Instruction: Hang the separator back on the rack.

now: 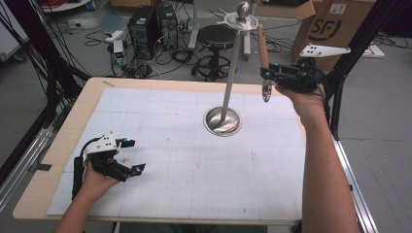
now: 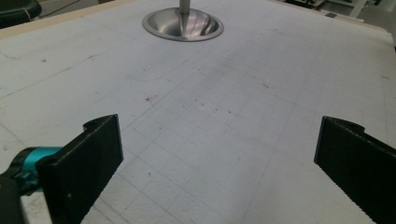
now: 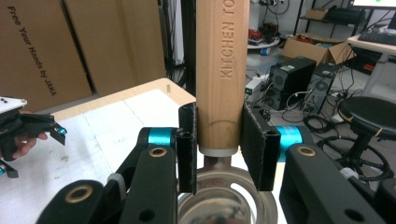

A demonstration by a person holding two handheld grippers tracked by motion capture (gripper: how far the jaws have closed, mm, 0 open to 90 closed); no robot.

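Gripping wooden handle (image 3: 221,70) — stamped "KITCHEN TO…", upright between clamped fingers (image 3: 188,144) of right gripper (image 3: 219,147), above stand base (image 1: 222,121). Left gripper (image 2: 219,154) — jaws wide apart, holding nothing, over table mat (image 2: 224,116).

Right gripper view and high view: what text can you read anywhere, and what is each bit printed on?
"KITCHEN TO", cut off at the top edge: engraved on the wooden handle clamped in the right gripper.
"Free Your Hands by JAKA": on the cardboard box behind the table.
"SF": logo on the cardboard box in the high view.
White label on that box: too small to read.
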